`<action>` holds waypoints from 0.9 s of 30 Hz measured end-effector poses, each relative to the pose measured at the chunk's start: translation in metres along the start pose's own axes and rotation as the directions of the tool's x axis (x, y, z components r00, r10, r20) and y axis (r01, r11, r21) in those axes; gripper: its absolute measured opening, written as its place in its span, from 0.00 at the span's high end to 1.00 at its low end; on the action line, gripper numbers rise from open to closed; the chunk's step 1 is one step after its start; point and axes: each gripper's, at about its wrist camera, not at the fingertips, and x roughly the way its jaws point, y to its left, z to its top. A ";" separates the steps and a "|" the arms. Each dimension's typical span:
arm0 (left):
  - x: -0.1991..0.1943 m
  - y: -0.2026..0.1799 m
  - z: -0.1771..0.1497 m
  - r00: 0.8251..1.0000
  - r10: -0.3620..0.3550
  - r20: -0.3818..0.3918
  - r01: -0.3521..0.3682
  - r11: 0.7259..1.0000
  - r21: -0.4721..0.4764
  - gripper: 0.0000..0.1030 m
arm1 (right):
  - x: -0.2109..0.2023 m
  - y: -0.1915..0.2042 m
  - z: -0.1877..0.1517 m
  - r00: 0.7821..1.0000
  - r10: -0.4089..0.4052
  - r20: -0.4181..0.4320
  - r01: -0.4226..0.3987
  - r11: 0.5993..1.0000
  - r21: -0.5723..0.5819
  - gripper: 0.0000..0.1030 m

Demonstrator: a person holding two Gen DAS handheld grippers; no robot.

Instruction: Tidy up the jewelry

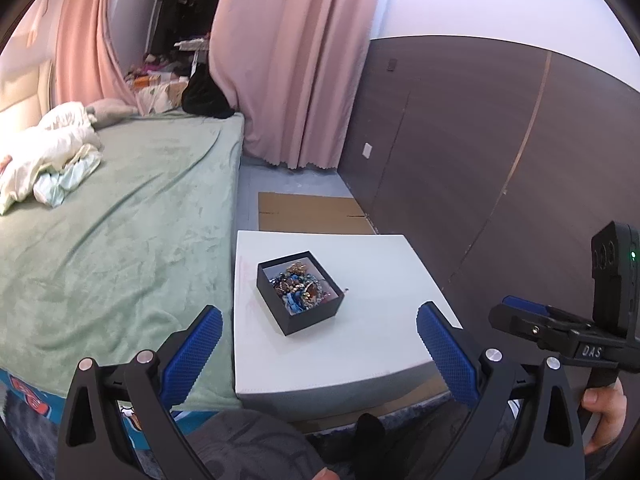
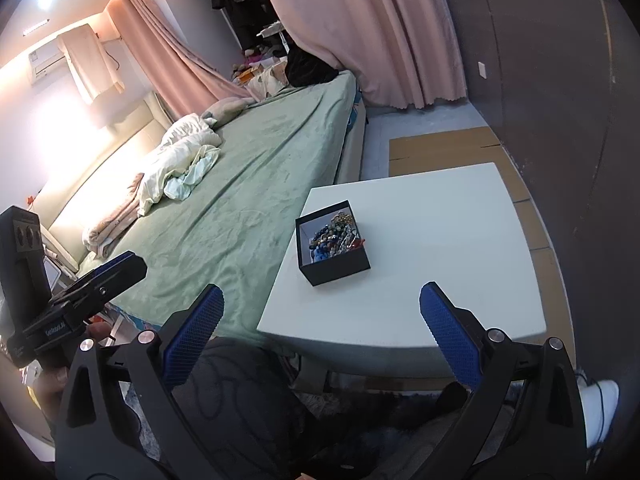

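Jewelry is lying heaped in a black box, and the box is sitting on a white table, toward the side of the table nearest the bed. A tiny piece is lying on the tabletop just beside the box. Green bedding is butting against the table's edge; pink curtains and flattened cardboard are lying beyond the table, a dark panelled wall flanking it. Nothing is standing between the box and either tool. The left gripper is hanging with jaws spread wide and empty; the right gripper is doing likewise. White lettering "DAS" is showing on the right gripper's body.
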 end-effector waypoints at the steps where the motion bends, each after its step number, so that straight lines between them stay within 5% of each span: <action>1: -0.005 -0.003 -0.002 1.000 -0.002 0.002 0.002 1.000 0.010 0.08 | -0.006 0.002 -0.004 1.000 -0.013 0.005 0.013 1.000 0.001 0.05; 11: -0.054 -0.022 -0.019 0.998 -0.014 0.057 0.012 0.999 0.048 0.08 | -0.044 0.016 -0.028 0.997 -0.068 0.029 0.069 0.997 -0.038 0.05; 27: -0.080 -0.022 -0.029 0.994 -0.009 0.110 0.003 0.999 0.046 0.08 | -0.072 0.020 -0.048 0.993 -0.109 0.044 0.112 0.993 -0.049 0.05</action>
